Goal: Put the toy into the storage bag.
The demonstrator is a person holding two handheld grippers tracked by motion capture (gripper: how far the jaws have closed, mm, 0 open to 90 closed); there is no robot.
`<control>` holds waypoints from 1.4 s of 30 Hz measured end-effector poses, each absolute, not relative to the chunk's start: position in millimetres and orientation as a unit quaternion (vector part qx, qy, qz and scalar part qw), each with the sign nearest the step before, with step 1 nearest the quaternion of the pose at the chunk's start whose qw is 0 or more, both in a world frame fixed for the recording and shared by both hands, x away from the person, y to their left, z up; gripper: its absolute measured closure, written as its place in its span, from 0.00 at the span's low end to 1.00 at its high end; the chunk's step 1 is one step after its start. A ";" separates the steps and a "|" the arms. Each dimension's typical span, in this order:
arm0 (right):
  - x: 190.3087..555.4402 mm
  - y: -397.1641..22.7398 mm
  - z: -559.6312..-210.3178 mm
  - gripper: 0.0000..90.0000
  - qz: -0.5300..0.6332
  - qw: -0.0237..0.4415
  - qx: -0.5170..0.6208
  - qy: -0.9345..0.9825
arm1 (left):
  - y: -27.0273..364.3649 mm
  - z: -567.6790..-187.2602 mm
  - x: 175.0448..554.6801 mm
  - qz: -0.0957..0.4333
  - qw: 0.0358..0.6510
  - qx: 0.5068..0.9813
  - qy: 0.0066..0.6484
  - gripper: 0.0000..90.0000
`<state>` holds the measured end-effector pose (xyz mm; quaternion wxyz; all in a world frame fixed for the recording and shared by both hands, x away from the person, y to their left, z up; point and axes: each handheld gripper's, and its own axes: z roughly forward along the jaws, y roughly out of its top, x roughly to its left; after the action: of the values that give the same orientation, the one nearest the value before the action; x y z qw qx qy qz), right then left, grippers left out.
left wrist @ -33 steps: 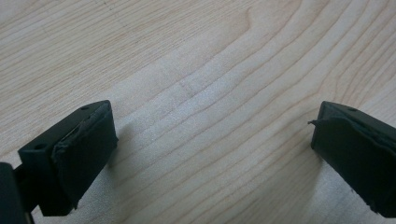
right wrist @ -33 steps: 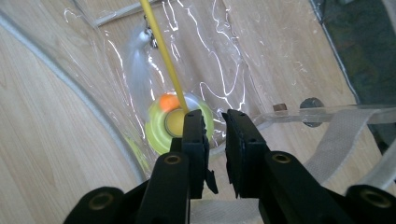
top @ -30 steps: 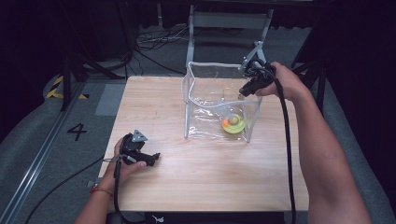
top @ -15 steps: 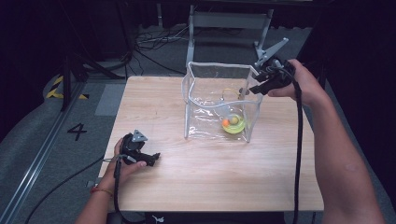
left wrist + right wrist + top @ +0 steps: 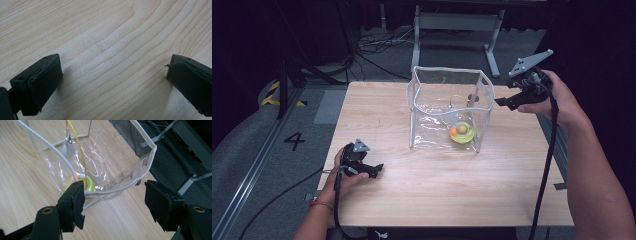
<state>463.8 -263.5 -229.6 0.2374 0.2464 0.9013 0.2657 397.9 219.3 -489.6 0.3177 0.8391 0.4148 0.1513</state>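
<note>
- The clear plastic bag [image 5: 447, 112] is seen standing upright and open-topped near the middle of the wooden table [image 5: 437, 190], with a yellow-green ring toy [image 5: 462, 134] and an orange ball [image 5: 453, 131] resting on its bottom.
- The right gripper [image 5: 502, 102] is held just beside the bag's right edge, off the film; its jaws have just been opening and nothing is pinched between them.
- The left gripper [image 5: 374, 167] is parked on the table, well apart from the bag, jaws spread wide over bare wood.
- The bag is judged light, thin and floppy; the film looks slick and easily crumpled.
- The white piped rim [image 5: 147, 167] is judged the firmest place to be gripped, the yellow cord [image 5: 79, 150] a second option.
</note>
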 end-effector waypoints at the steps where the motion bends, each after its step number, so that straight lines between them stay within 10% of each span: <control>1: 461.3 -266.2 -231.4 0.35 0.265 0.240 0.246 0.901 | 219.4 -489.5 397.9 0.151 0.317 0.840 0.414 0.01; 18: 424.7 -297.7 -271.9 0.31 0.270 0.261 0.249 0.893 | 219.4 -489.5 397.9 0.151 0.317 0.840 0.414 0.01; 42: 379.7 -346.8 -424.4 0.26 0.288 0.219 0.296 0.884 | 219.4 -489.5 397.9 0.151 0.317 0.840 0.414 0.01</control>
<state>379.7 -346.8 -424.4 0.2187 0.2963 0.8839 0.2884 397.9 219.4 -489.5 0.3168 0.8398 0.4140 0.1513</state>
